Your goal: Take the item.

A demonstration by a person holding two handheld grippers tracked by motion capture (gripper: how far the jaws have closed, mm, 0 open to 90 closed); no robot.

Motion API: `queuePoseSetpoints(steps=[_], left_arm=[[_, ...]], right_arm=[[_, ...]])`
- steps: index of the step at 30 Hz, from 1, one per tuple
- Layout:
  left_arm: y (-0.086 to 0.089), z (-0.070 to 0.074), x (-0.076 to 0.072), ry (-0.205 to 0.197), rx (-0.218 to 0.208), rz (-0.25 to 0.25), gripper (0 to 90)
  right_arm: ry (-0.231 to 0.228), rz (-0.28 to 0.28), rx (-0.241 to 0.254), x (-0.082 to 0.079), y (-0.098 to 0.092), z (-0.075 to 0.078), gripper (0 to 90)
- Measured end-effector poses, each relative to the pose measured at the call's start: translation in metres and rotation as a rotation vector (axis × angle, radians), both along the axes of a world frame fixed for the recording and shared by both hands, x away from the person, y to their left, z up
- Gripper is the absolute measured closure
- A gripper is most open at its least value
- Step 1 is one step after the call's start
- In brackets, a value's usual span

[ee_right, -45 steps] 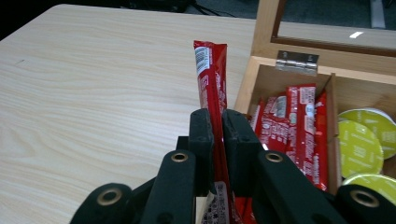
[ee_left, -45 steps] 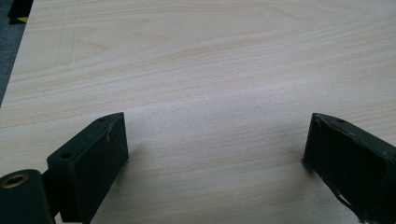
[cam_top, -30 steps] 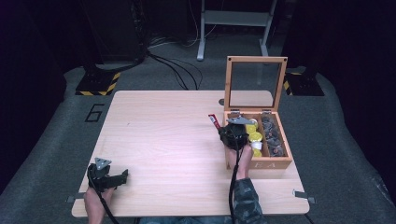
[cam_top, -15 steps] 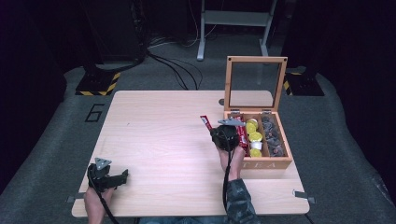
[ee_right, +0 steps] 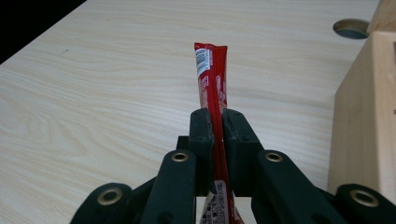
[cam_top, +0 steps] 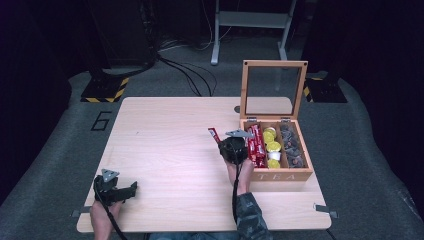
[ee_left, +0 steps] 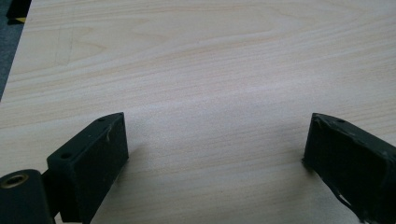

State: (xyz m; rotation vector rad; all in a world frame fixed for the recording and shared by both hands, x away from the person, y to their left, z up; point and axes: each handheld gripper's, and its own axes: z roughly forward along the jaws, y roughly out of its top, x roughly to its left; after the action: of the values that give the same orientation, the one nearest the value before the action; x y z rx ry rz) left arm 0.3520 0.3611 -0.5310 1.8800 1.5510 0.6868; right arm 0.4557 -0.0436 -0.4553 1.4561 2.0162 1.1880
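the right gripper [cam_top: 226, 141] sits just to the left of the wooden tea box [cam_top: 305, 174], over the table [cam_top: 165, 130], with its jaws pressed together on a red sachet [cam_top: 214, 134]. in the right gripper view the red sachet [ee_right: 212, 79] is pinched flat between the two black pads and sticks out past them, its far end above the bare wood, with the side wall of the box [ee_right: 364, 112] close by at the right edge. the tea box stands open near the table's right edge, its glass lid [cam_top: 272, 87] upright at the back. inside it, the compartment nearest the gripper holds more red sachets [cam_top: 256, 145], the middle one yellow and white capsules [cam_top: 272, 147], and the far one dark packets [cam_top: 292, 147]. the left gripper [cam_top: 131, 190] rests well away from the box, at the near left corner of the table, its jaws standing wide apart with nothing but bare wood between them in the left gripper view [ee_left: 215, 149].
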Motion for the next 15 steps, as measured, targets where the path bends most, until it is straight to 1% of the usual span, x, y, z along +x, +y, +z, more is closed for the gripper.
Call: queuePoseSetpoints(steps=[1, 3, 5, 6, 7, 9, 11, 13, 15], left_arm=[[0.000, 0.000, 0.000, 0.000, 0.000, 0.000, 6.1], [0.000, 0.000, 0.000, 0.001, 0.001, 0.000, 6.1], [0.000, 0.000, 0.000, 0.000, 0.000, 0.000, 6.1], [0.000, 0.000, 0.000, 0.000, 0.001, 0.000, 6.1], [0.000, 0.000, 0.000, 0.001, 0.001, 0.000, 6.1], [0.000, 0.000, 0.000, 0.000, 0.000, 0.000, 6.1], [0.000, 0.000, 0.000, 0.001, 0.000, -0.001, 6.1], [0.000, 0.000, 0.000, 0.000, 0.000, -0.001, 6.1], [0.000, 0.000, 0.000, 0.000, 0.000, -0.001, 6.1]], right_arm=[[0.003, -0.005, 0.002, 0.001, 0.001, -0.004, 82.3], [0.010, -0.012, 0.010, 0.002, 0.002, -0.005, 82.3], [0.014, -0.020, 0.006, 0.003, 0.003, -0.009, 82.3], [0.021, -0.026, 0.017, 0.004, 0.004, -0.012, 82.3], [0.017, -0.027, 0.015, 0.005, 0.004, -0.014, 82.3], [0.021, -0.048, 0.024, 0.006, 0.005, -0.020, 82.3], [0.016, -0.046, 0.022, 0.007, 0.005, -0.022, 82.3], [0.011, -0.065, 0.028, 0.007, 0.006, -0.027, 82.2], [0.010, -0.076, 0.020, 0.007, 0.008, -0.029, 82.2]])
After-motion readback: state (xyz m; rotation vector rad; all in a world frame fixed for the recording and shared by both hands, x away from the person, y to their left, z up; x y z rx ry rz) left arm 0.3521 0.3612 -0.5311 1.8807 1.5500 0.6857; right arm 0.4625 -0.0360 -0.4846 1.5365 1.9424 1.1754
